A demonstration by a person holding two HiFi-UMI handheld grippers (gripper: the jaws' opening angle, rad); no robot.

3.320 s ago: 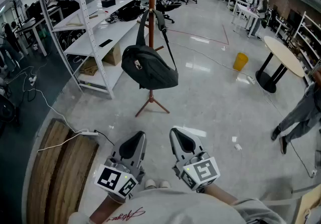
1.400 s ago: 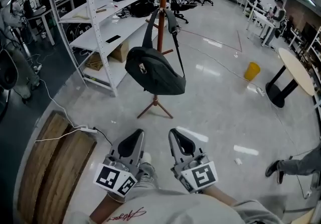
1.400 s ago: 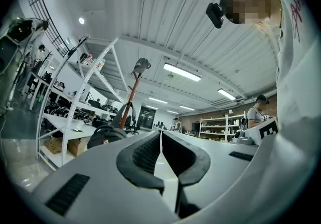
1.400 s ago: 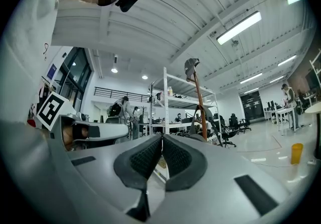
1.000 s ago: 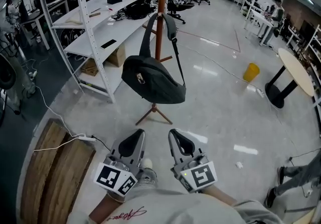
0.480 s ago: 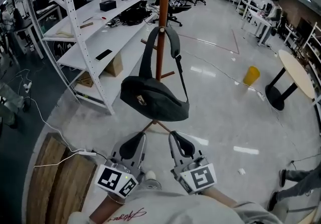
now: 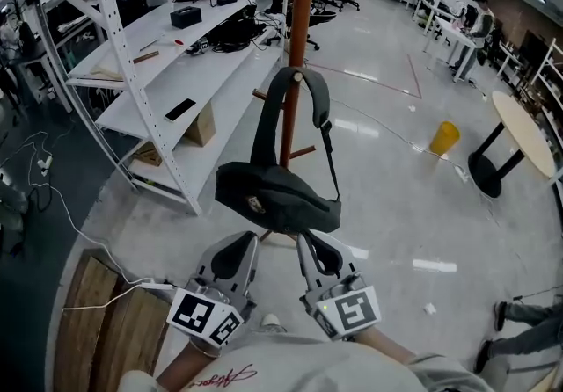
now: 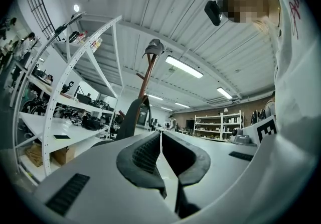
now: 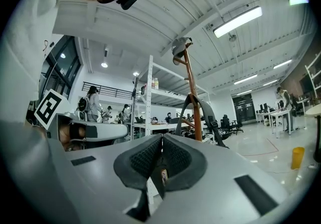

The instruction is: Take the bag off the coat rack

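Observation:
A black sling bag point(image 7: 277, 197) hangs by its strap point(image 7: 303, 87) from a peg on the brown coat rack pole point(image 7: 301, 21). Both grippers sit low in the head view, just beneath the bag's body. My left gripper point(image 7: 242, 241) is shut and holds nothing. My right gripper point(image 7: 310, 236) is also shut and empty, its tips at the bag's lower edge. In the left gripper view the strap point(image 8: 131, 117) and pole point(image 8: 147, 75) rise beyond the closed jaws. The right gripper view shows the strap point(image 9: 200, 112) looped on the pole point(image 9: 190, 92) ahead.
White shelving point(image 7: 158, 56) with gear stands left of the rack. A wooden board point(image 7: 97, 329) and a power strip cable point(image 7: 145, 283) lie at lower left. A yellow bin point(image 7: 444, 137) and round table point(image 7: 528, 131) are at right. A person's legs point(image 7: 519, 315) show at lower right.
I have come nearer to the coat rack. The bag has grown larger and moved down in the head view until it hangs right over the gripper tips. Both grippers stay shut.

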